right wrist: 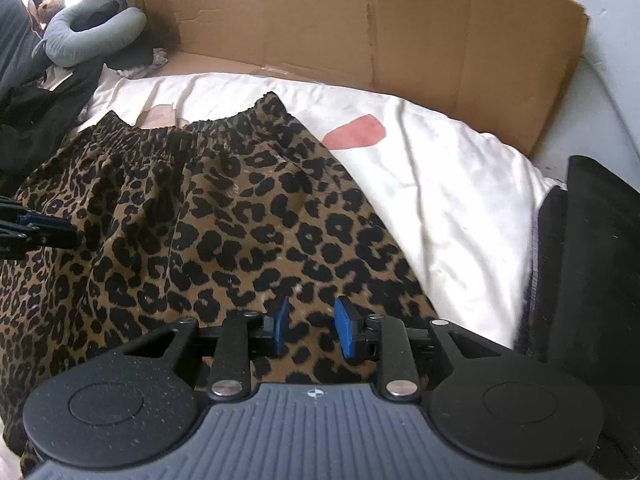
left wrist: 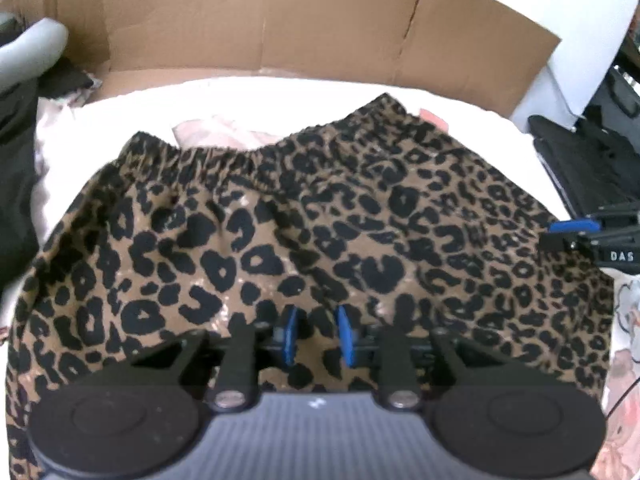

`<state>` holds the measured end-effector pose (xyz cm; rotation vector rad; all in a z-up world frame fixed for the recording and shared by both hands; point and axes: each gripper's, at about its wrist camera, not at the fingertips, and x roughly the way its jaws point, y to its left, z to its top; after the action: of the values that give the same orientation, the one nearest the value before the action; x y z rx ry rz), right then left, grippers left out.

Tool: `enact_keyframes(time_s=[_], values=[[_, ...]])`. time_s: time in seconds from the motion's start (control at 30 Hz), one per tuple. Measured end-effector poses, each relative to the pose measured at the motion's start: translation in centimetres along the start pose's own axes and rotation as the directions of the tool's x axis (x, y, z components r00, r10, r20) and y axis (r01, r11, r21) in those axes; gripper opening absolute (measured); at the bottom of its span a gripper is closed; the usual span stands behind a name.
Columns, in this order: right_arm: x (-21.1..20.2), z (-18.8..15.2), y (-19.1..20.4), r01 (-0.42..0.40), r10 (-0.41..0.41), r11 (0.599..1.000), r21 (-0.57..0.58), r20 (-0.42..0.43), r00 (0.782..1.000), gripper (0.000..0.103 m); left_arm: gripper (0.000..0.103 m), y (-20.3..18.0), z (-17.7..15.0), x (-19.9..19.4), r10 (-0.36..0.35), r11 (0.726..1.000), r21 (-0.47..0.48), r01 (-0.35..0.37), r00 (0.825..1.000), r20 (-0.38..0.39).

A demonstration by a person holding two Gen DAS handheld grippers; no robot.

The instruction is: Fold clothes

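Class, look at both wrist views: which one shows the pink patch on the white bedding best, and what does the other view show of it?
The right wrist view: the pink patch lies in full sight on the white bedding, just beside the leopard-print garment. The left wrist view shows only a small pink sliver peeking past the garment's far edge.

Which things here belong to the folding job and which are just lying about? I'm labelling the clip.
Job: leopard-print garment, left gripper, right gripper, white sheet.
Lying about: cardboard, grey neck pillow, dark clothes pile.
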<state>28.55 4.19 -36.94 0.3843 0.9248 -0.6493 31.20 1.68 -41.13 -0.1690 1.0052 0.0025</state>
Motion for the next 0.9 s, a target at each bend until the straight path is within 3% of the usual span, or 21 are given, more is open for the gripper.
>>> enact_keyframes(time_s=[0.23, 0.43, 0.57, 0.9], values=[[2.4, -1.3, -1.7, 0.081, -0.079, 0.996, 0.027, -0.078, 0.994, 0.033, 0.022, 0.9, -1.2, 0.6, 0.03, 0.999, 0.013, -0.03, 0.999, -0.027], [1.5, -1.6, -2.2, 0.091, -0.088, 0.994, 0.061, -0.057, 0.995, 0.033, 0.022, 2.1, -0.2, -1.1, 0.014, 1.0, -0.023, -0.014, 1.0, 0.014], [1.1, -1.0, -1.8, 0.023, -0.023, 0.997, 0.08, -0.002, 1.0, 0.033, 0.022, 2.5, 1.1, -0.6, 0.032, 0.999, -0.013, -0.031, 0.999, 0.036], [4.8, 3.3, 1.2, -0.02, 0.02, 1.0, 0.011, 0.032, 0.999, 0.041, 0.024, 3.8, 1.7, 2.1, 0.073, 0.995, -0.076, -0.07, 0.997, 0.036]])
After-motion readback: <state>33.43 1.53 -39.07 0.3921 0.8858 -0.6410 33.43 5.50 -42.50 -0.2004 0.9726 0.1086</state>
